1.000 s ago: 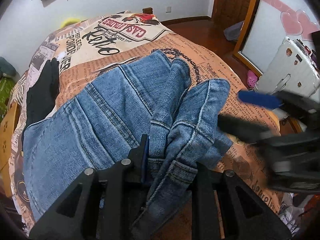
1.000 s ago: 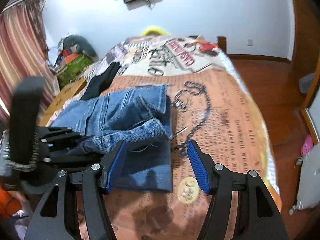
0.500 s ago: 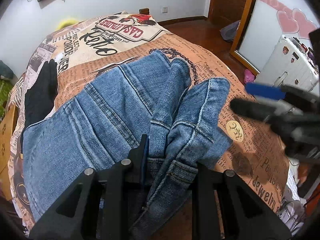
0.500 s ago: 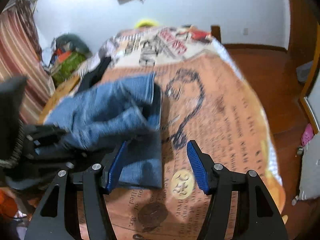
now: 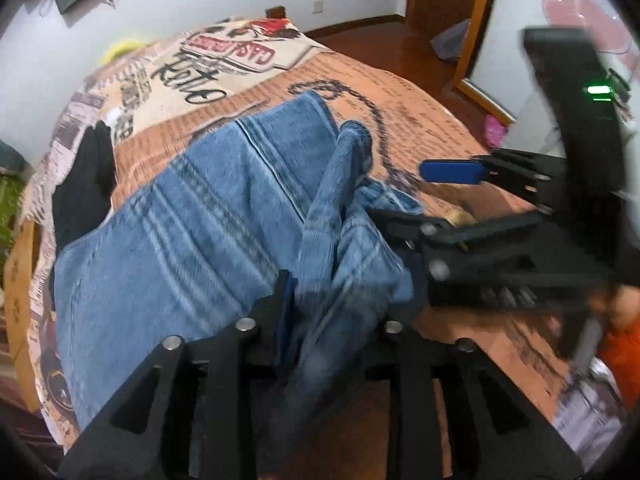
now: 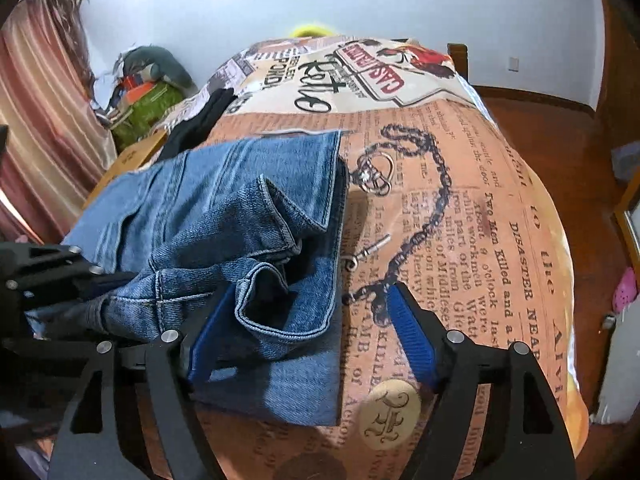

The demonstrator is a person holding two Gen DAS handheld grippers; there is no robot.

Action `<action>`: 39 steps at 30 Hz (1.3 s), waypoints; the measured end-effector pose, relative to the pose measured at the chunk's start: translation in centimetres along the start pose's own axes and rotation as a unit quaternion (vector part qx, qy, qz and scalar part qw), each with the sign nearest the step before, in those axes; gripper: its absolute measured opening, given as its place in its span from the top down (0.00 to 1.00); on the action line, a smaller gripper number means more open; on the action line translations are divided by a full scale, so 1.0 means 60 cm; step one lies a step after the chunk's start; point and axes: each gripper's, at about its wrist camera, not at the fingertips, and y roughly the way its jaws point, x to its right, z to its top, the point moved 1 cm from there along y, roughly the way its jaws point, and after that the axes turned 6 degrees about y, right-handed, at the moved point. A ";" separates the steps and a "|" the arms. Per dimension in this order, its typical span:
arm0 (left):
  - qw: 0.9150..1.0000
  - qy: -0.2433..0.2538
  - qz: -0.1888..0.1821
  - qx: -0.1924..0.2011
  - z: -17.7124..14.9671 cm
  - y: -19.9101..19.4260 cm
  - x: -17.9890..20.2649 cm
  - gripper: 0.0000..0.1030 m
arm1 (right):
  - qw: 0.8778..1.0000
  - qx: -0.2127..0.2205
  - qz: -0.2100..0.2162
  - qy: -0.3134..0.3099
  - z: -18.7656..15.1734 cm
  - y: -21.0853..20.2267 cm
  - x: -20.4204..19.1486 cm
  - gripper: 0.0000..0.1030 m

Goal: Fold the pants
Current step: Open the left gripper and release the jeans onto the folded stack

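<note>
A: Far left first. What lies there?

B: Black garment (image 5: 82, 184) at the bed's left edge. Beside it, the jeans (image 5: 208, 216), spread over the newspaper-print bedspread (image 6: 472, 184), partly folded, one cuff bunched up.

A: Left gripper (image 5: 340, 304)?

B: A fold of denim runs between its fingers. Jaws have just been opening; the picture is blurred, so I cannot tell whether the pads are pressing on the cloth.

A: And the right gripper (image 6: 308, 328)?

B: Jaws wide, also just opening further. The left blue pad touches the raised cuff; the right pad stands clear over the bedspread. Nothing clamped.

A: Further right?

B: Wooden floor (image 6: 560, 128), well beyond the bed.
</note>
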 end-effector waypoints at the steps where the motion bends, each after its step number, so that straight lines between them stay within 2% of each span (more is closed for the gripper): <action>1: 1.000 -0.003 -0.014 0.000 -0.007 -0.011 -0.003 0.68 | 1.000 -0.005 0.003 0.006 -0.002 0.003 0.005 0.29; 2: 1.000 -0.006 -0.021 0.004 -0.015 -0.023 -0.007 0.67 | 1.000 -0.009 0.005 0.007 -0.004 0.004 0.009 0.29; 4: 0.999 -0.019 -0.030 0.010 -0.032 -0.049 -0.020 0.58 | 1.000 -0.008 0.002 0.007 -0.007 0.001 0.008 0.29; 8: 0.996 -0.067 -0.046 0.031 -0.057 -0.106 -0.065 0.54 | 1.000 0.004 -0.022 0.003 -0.011 -0.020 0.004 0.29; 11: 0.994 -0.087 -0.013 0.062 -0.062 -0.149 -0.109 0.44 | 1.000 0.016 -0.020 0.008 -0.014 -0.041 0.002 0.29; 13: 0.992 -0.085 0.024 0.089 -0.057 -0.169 -0.142 0.34 | 0.999 0.025 -0.021 0.005 -0.019 -0.058 -0.004 0.27; 15: 0.988 -0.087 0.068 0.106 -0.045 -0.171 -0.185 0.30 | 0.999 0.034 -0.014 0.001 -0.027 -0.072 -0.012 0.27; 17: 0.986 -0.082 0.095 0.108 -0.029 -0.153 -0.225 0.30 | 0.999 0.036 -0.009 0.003 -0.039 -0.080 -0.019 0.27; 19: 0.986 -0.075 0.115 0.092 -0.012 -0.118 -0.272 0.30 | 0.999 0.032 -0.003 0.007 -0.050 -0.082 -0.026 0.27; 21: 0.985 -0.089 0.134 0.060 0.002 -0.072 -0.325 0.30 | 1.000 0.027 0.006 0.014 -0.062 -0.080 -0.036 0.27; 24: 0.984 -0.112 0.135 0.004 0.004 0.001 -0.390 0.30 | 1.000 0.010 0.021 0.019 -0.084 -0.070 -0.055 0.27; 27: 0.986 -0.077 0.145 -0.041 -0.009 0.071 -0.411 0.27 | 0.999 -0.004 0.033 0.013 -0.096 -0.053 -0.075 0.27; 28: 0.987 -0.067 0.142 -0.042 -0.016 0.084 -0.412 0.25 | 0.999 -0.005 0.033 0.010 -0.098 -0.045 -0.081 0.27; 29: 0.988 -0.071 0.134 -0.024 -0.028 0.087 -0.415 0.25 | 1.000 -0.007 0.029 0.008 -0.097 -0.039 -0.085 0.27; 31: 0.988 -0.099 0.122 0.001 -0.044 0.079 -0.417 0.25 | 0.999 -0.021 0.025 0.002 -0.090 -0.018 -0.089 0.27; 33: 0.988 -0.118 0.103 0.003 -0.063 0.073 -0.420 0.25 | 0.999 -0.026 0.023 0.003 -0.079 -0.003 -0.090 0.25; 34: 0.988 -0.114 0.101 0.002 -0.072 0.069 -0.417 0.25 | 0.999 -0.028 0.018 0.004 -0.071 0.003 -0.088 0.25; 39: 0.993 -0.037 0.110 0.000 -0.124 0.021 -0.373 0.27 | 0.999 -0.020 -0.014 -0.022 -0.030 0.023 -0.081 0.25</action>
